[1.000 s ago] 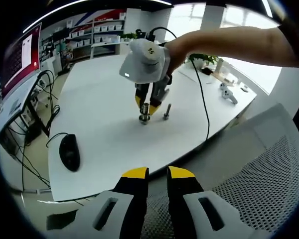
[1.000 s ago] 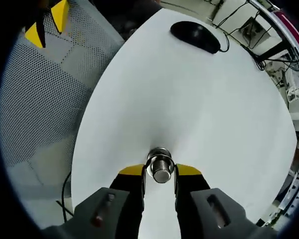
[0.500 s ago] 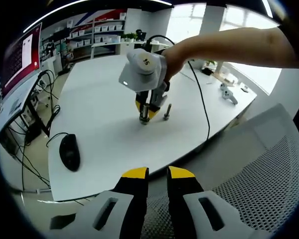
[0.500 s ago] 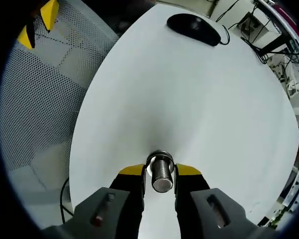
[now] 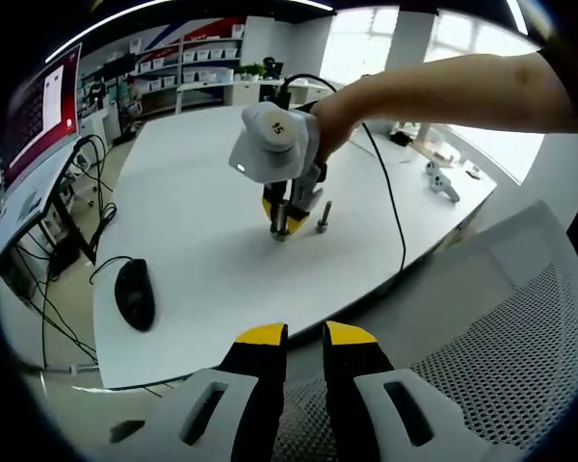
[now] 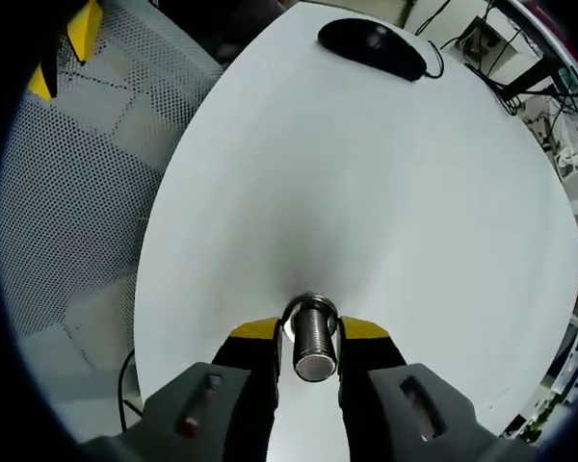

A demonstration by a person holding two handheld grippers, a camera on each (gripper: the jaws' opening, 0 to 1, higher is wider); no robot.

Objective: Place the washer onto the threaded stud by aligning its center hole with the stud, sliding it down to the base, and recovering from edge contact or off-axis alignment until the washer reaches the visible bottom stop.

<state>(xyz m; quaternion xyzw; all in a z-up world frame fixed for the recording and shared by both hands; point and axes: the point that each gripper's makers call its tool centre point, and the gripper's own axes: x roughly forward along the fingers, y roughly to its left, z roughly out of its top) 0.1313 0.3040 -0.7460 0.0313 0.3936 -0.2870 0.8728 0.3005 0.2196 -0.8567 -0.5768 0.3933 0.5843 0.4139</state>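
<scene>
My right gripper (image 6: 311,329) points straight down over the white table (image 6: 385,183), its jaws on either side of an upright threaded stud (image 6: 315,345). A metal ring, the washer (image 6: 311,305), circles the stud level with the yellow fingertips, which are shut on it. The stud's flat end rises between the jaws toward the camera. In the left gripper view, a hand holds the right gripper (image 5: 281,214) low over the stud (image 5: 279,231). My left gripper (image 5: 305,337) hangs over a mesh chair, jaws close together with nothing between them.
A second bolt (image 5: 321,218) stands just right of the stud. A black mouse (image 5: 135,294) lies near the table's left edge with its cable. The right gripper's black cable (image 5: 395,192) trails across the table. A grey mesh chair (image 5: 501,356) sits at the table's edge.
The right gripper has sunk a little along the stud, so the stud's end reaches further up between its jaws. The left gripper has stayed still.
</scene>
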